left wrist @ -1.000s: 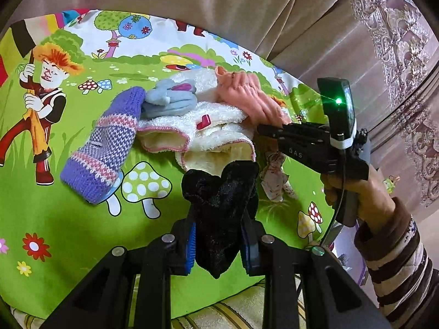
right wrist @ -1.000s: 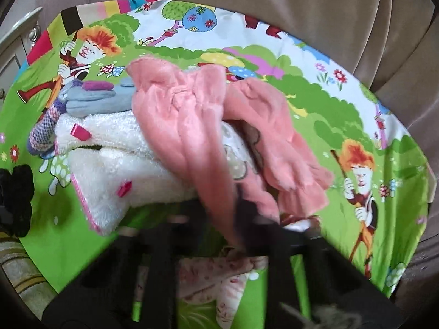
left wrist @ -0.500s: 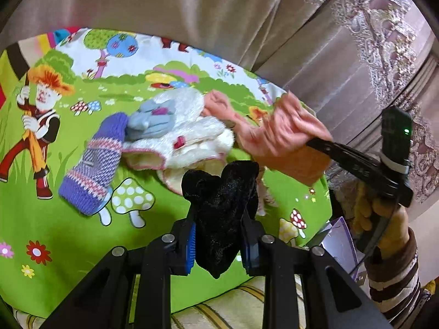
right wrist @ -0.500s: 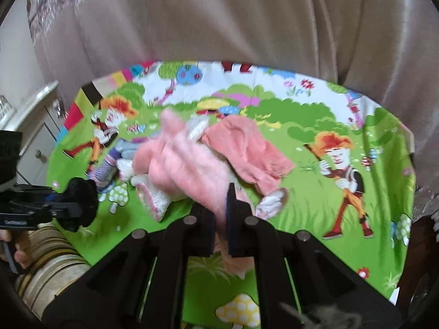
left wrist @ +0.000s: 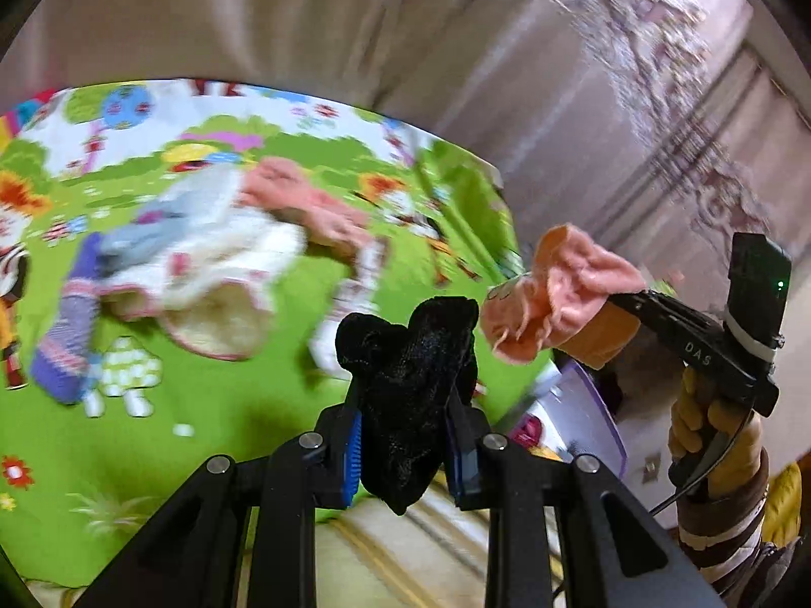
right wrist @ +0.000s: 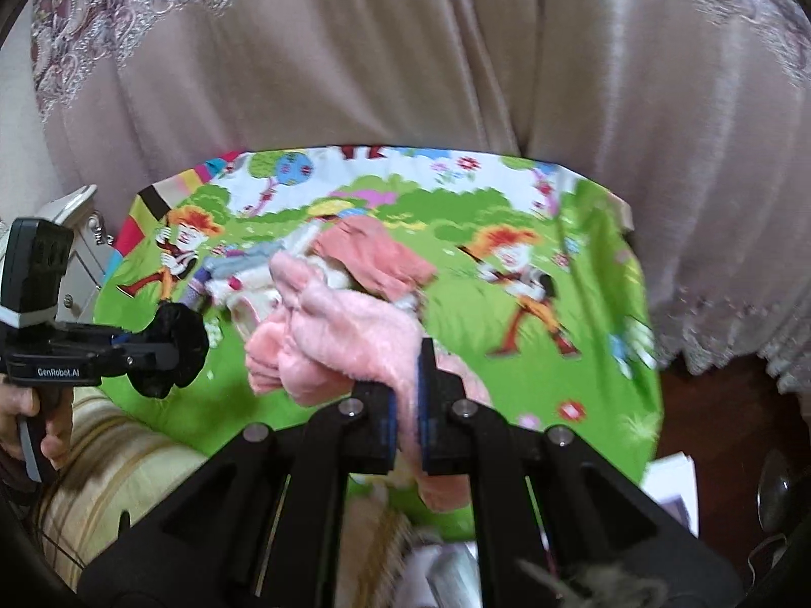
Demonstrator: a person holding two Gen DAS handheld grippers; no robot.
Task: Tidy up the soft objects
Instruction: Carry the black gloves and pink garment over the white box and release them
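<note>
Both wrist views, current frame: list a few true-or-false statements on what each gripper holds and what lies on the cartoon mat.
1. The left gripper is clamped on a black fuzzy item. True.
2. The right gripper is open. False: it is shut on a pink fuzzy glove.
3. The pink glove lies on the mat. False: it is lifted clear.
4. A purple striped mitten lies on the mat. True.
5. A second pink item remains in the pile. True.

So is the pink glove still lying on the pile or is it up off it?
Off it: the right gripper pinches the pink glove, hanging above the mat.
</note>
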